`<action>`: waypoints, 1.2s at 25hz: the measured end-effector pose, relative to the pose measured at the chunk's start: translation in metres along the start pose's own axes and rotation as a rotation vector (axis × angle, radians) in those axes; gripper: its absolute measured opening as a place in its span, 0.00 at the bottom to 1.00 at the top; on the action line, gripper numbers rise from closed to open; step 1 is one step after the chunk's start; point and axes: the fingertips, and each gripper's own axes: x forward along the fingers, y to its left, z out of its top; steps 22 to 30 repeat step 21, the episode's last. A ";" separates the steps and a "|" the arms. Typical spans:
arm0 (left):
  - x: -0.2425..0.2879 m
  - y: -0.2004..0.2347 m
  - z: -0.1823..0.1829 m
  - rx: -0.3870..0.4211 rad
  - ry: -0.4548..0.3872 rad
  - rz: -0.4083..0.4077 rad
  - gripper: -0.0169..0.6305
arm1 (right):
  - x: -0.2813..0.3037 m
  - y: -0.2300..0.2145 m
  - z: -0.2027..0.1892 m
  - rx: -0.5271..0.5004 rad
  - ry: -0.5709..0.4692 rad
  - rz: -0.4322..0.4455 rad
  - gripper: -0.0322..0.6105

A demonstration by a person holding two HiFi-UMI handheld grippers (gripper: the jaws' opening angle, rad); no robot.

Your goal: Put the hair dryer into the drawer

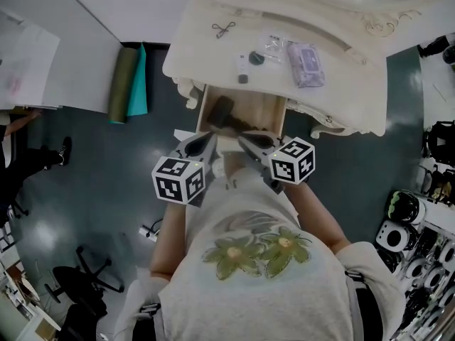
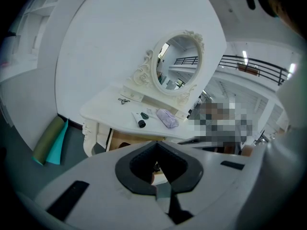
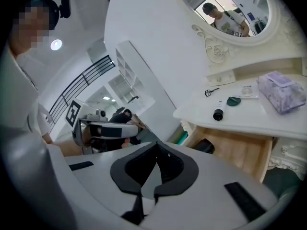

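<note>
The black hair dryer [image 1: 225, 113] lies in the open wooden drawer [image 1: 264, 111] of the cream dressing table [image 1: 206, 55]. In the right gripper view the hair dryer [image 3: 205, 145] shows at the drawer's [image 3: 240, 150] left end. My left gripper [image 1: 210, 136] and right gripper [image 1: 242, 140] hang side by side just in front of the drawer, above its near edge. Both point at the table. Seen from its own camera, the left gripper [image 2: 156, 143] has its jaws together with nothing between them. So does the right gripper [image 3: 156, 145]. Neither touches the hair dryer.
On the tabletop lie a purple tissue pack [image 1: 306, 64], a small bottle [image 1: 243, 66], a dark round lid [image 1: 257, 58] and a hair clip [image 1: 223, 28]. An oval mirror [image 2: 175, 66] stands at the back. Rolled green and teal mats [image 1: 128, 82] lean left of the table. A chair [image 1: 78, 283] stands at lower left.
</note>
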 end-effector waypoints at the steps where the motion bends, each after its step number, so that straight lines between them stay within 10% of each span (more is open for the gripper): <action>1: -0.002 -0.001 -0.002 0.003 -0.002 0.000 0.04 | -0.002 0.003 0.000 0.001 -0.007 -0.002 0.09; 30: -0.020 -0.003 -0.030 -0.033 -0.035 -0.007 0.04 | -0.012 0.009 -0.012 0.064 -0.053 -0.040 0.09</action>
